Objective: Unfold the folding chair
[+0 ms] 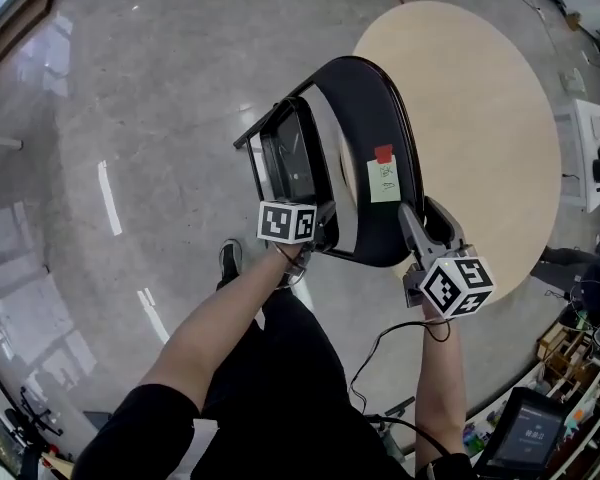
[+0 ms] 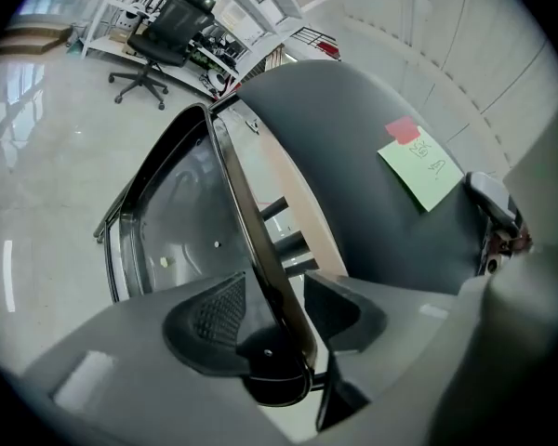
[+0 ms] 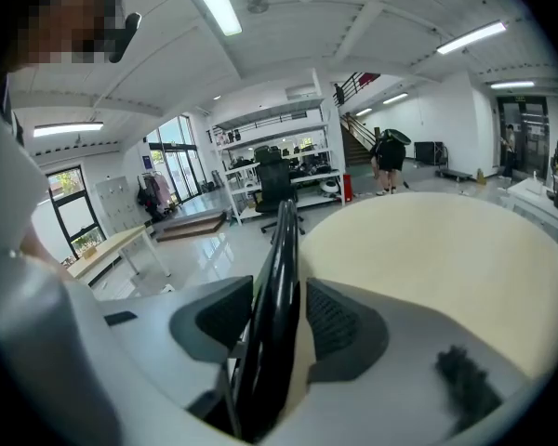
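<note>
1. Black and glossy, the rim of the seat (image 2: 251,240) runs slantwise between the jaws of the left gripper (image 2: 293,295). The jaws stand wide. The rim lies close to the left pad, and light shows between it and the other pad.
2. The right gripper (image 3: 279,314) has its jaws wide too, astride the thin black edge of the backrest (image 3: 277,249). A pale sliver shows between that edge and the right-hand pad, so nothing looks pinched there.
3. From the head view, both grippers sit at the near end of the folding chair (image 1: 360,128). The left is on the seat side and the right on the backrest side, and each marker cube is turned toward the person.
4. The chair is only partly open. Seat and backrest lie close together by the grippers and spread apart toward the far end.
5. A green note (image 1: 384,181) with a red tag (image 1: 383,153) just above it is stuck on the backrest's broad dark face.
6. The chair is right in front of the person, over the polished grey floor (image 1: 130,118). Its backrest side overlaps the edge of a round, pale wooden table (image 1: 480,118).
7. One shoe (image 1: 230,261) shows on the floor beside the left forearm.
8. Well beyond the chair stand an office chair (image 2: 163,26) and white shelves (image 3: 270,170).
</note>
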